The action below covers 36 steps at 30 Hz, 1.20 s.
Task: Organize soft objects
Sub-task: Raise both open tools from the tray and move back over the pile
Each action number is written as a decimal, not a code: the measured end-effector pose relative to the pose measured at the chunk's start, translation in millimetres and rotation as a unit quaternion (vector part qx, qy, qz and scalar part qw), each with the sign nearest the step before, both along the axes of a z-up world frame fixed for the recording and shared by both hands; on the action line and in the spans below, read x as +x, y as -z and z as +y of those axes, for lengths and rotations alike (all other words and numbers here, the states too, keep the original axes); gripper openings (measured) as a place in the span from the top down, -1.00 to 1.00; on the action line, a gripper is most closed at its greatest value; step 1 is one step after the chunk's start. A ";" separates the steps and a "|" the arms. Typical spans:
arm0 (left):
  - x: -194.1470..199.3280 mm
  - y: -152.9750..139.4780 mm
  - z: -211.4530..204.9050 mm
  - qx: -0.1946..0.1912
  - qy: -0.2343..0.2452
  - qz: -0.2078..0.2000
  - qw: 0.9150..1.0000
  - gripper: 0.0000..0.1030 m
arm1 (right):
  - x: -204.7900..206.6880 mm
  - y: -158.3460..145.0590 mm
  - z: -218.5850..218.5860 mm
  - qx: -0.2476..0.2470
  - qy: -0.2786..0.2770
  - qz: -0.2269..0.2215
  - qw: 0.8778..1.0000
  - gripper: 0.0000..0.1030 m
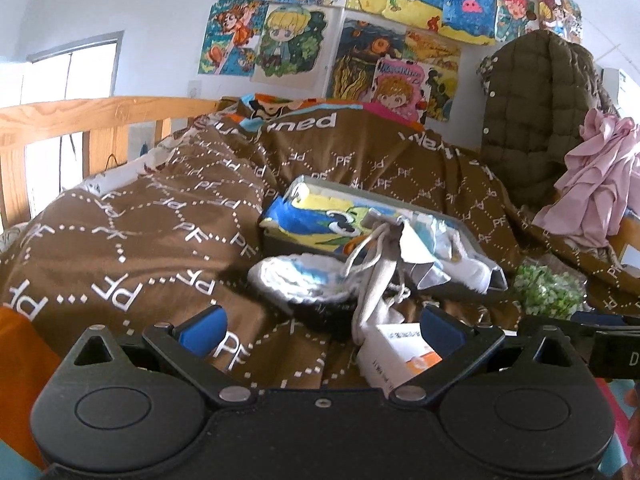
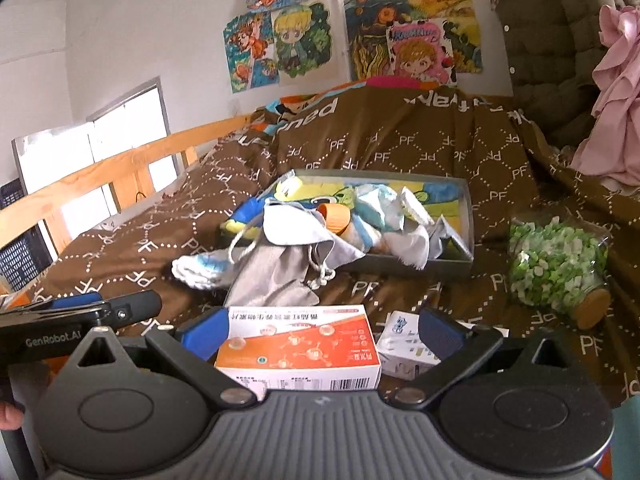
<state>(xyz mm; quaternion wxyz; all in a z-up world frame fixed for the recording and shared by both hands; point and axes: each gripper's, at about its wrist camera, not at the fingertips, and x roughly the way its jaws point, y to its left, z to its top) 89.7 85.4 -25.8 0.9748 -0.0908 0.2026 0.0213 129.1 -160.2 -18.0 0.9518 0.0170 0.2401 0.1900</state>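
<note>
On the brown patterned bedspread (image 2: 400, 140) lies a shallow grey box (image 2: 466, 220) holding a blue-yellow cartoon cloth (image 1: 312, 216), pale socks and an orange piece. A grey drawstring pouch (image 2: 280, 272) spills over the box's front edge. Left of it lies a white-and-blue sock (image 2: 204, 268). My right gripper (image 2: 322, 332) is open, and an orange-and-white medicine carton (image 2: 300, 344) lies between its fingers. My left gripper (image 1: 322, 330) is open over bare bedspread, with the pouch (image 1: 380, 280) and sock (image 1: 296, 276) just ahead of it.
A small white carton (image 2: 400, 340) sits beside the medicine carton. A jar of green-white bits (image 2: 556, 268) lies at the right. A wooden bed rail (image 2: 120, 168) runs along the left. An olive quilted jacket (image 2: 552, 40) and pink cloth (image 2: 616, 80) hang at the right.
</note>
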 end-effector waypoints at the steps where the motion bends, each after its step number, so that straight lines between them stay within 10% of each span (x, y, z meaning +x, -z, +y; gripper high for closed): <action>1: 0.8 1.5 1.3 0.000 -0.001 0.003 1.000 -0.98 | 0.5 1.0 0.8 -0.001 -0.001 0.002 1.000 -0.99; 36: 23.5 -2.2 10.5 -0.021 -0.011 0.008 1.000 -0.98 | 35.9 7.2 20.0 -0.016 -0.027 -0.059 0.998 -0.99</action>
